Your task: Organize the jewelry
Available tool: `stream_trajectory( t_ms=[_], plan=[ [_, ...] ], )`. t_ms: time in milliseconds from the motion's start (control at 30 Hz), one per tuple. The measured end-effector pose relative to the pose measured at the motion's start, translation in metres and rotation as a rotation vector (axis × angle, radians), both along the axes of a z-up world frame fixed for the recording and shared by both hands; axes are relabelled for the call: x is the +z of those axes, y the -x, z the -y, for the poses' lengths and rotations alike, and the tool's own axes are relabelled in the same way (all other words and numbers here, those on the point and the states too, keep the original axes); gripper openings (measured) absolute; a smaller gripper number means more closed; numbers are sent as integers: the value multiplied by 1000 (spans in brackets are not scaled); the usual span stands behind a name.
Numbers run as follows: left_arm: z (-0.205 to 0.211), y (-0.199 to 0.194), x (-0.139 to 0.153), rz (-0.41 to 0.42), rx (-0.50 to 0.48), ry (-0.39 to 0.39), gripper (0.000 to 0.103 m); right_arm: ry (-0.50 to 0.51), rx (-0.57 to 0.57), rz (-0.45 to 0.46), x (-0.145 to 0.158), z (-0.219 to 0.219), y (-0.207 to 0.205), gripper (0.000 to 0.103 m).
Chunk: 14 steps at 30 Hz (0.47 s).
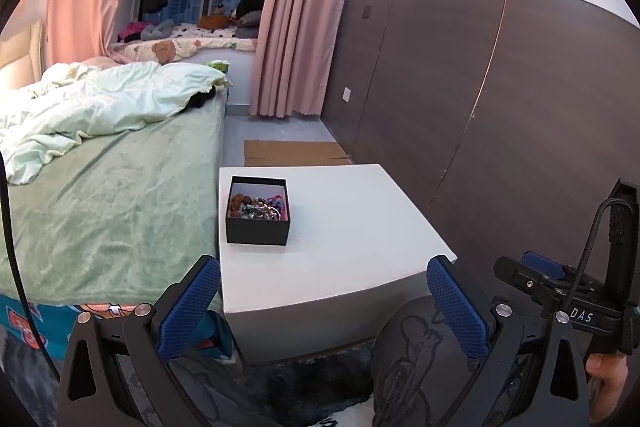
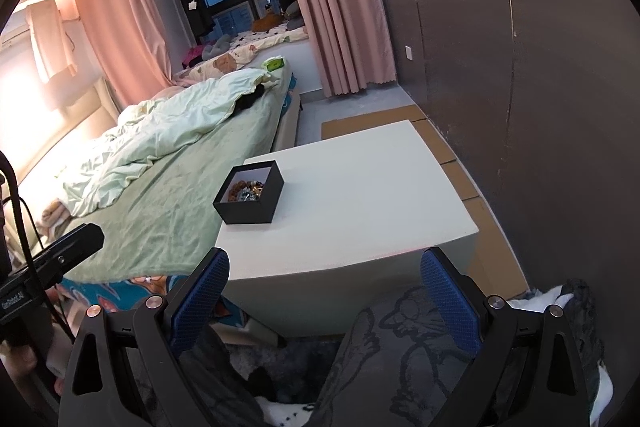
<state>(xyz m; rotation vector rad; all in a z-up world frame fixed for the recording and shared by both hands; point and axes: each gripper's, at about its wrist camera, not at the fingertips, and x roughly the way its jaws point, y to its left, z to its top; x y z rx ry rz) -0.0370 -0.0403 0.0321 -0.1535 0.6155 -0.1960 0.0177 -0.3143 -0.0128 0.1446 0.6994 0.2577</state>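
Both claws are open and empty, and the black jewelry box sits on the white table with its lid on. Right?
Not quite. The black jewelry box has no lid on: it is open on top, with beads and trinkets visible inside in the left wrist view. It does sit on the white table, and both claws are open and empty.

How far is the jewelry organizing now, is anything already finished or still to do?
Done: the jewelry all seems to lie in the open black box near the bed-side edge of the white table; no pieces show on the tabletop. In hand: nothing. The left gripper and right gripper are both open and empty, short of the table. Left: whether sorting inside the box remains, I cannot tell.
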Motion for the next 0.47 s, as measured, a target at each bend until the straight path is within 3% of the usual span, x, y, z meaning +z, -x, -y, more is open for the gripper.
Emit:
stream_trajectory(
  t_ms=[133,333,467],
  plan=[
    [2,-2,0,-8,-22,10,103,1,-4,-4,-1,-2,0,97],
    [10,4,4,44,3,-76,103,-2,-8,-8,-2,-1,0,97],
    [5,1,1,30,-3,-50,103,0,-7,-8,-3,-2,0,97]
  ],
)
